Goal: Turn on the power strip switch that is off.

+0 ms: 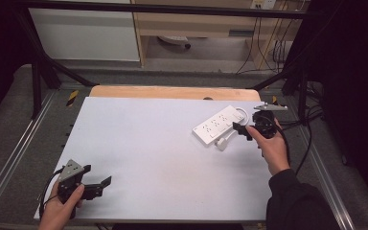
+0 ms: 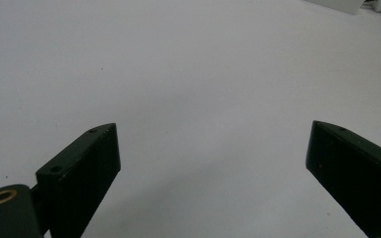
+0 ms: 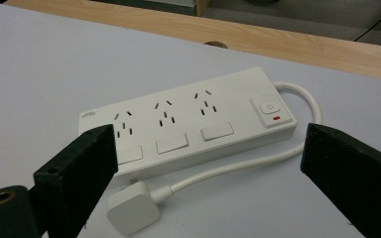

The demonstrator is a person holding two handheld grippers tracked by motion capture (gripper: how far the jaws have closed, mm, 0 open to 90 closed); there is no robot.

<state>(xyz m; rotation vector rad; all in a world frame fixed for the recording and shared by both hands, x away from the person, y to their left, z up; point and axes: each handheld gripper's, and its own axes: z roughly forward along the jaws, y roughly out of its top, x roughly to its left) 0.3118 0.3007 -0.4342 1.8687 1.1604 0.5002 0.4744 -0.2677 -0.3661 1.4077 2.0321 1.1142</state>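
Even overhead light on the white table [image 1: 163,158] (soft shadows), dark surroundings, slightly blurred close jaws

White power strip [image 3: 188,124] — cable looped, plug [image 3: 132,212] beside it — on the table [image 1: 163,158].

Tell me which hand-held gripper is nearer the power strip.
Right. The right hand-held gripper sits just beside the power strip, jaws open toward it. The left hand-held gripper is far off at the table's near left corner.

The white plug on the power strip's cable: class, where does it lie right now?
In the high view the white plug lies on the table's right side, just in front of the power strip, beside the right gripper, whose open fingers frame it.
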